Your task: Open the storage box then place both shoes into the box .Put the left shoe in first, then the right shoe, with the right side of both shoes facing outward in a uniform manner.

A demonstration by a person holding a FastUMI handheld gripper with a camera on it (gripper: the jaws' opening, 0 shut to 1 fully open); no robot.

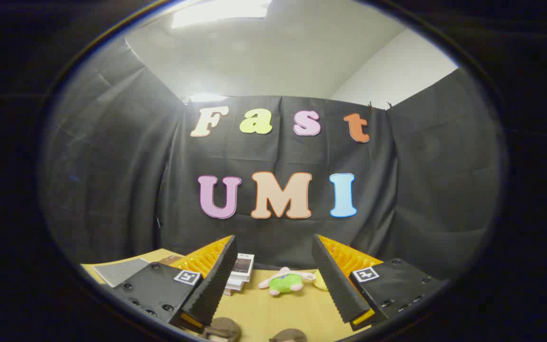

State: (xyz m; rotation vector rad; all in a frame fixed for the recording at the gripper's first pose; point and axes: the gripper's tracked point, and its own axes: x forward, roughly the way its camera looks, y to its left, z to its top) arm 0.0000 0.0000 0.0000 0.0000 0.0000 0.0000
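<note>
A: Looking forward along the gripper (273, 280), how do the jaws stand?

B: Wide apart, with nothing between them but open air. The two black ridged fingers (214, 280) lean outward, orange backing behind each, and they hang above the desk (278, 311) without touching anything.

A: What lies on the desk?

B: Past the fingers, roughly midway between them, lies a soft toy (285, 281) with a green body and pale pink limbs, on the yellowish top. Just beside the left finger, behind its tip, sits a small stack of books (240, 273). Further left a grey sheet (119, 270) lies flat near the desk's edge.

A: And the shoes?

B: Close under the gripper two brown rounded shapes (223, 328) peek up, one by the left finger's base and one nearer the middle. They may be the shoes, but too little of them shows to tell.

A: The storage box?

B: I cannot tell where it is. Behind the desk hangs the black cloth wall (435, 190).
</note>
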